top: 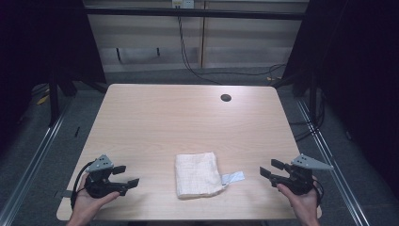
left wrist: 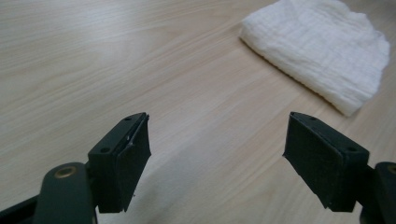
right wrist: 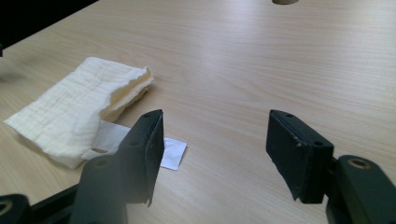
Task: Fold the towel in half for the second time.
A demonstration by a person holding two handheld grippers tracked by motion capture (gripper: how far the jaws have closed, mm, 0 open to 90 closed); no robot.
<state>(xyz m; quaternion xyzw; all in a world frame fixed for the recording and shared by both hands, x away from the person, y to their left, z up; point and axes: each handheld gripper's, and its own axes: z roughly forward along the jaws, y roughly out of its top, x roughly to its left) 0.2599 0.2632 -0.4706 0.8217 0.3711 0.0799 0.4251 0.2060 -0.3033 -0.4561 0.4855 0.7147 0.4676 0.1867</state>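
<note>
A folded cream-white cloth [top: 197, 174] lies near the front edge of the wooden table [top: 188, 117], with a white label [top: 233, 177] sticking out on its right side. My left gripper [top: 126, 176] rests at the front left, well left of the cloth, jaws wide apart and empty. In the left gripper view the cloth [left wrist: 322, 46] lies ahead to the upper right of the left gripper [left wrist: 217, 158]. My right gripper [top: 272, 170] sits at the front right, pointing at the label, open and empty. The right gripper view has the cloth [right wrist: 79, 109] and label [right wrist: 170, 153] left of the right gripper [right wrist: 215, 154].
A round cable hole [top: 226, 97] sits in the table's far right part. Metal rails [top: 42, 141] run along both sides of the table on the floor. Cables [top: 197, 70] hang by the back wall.
</note>
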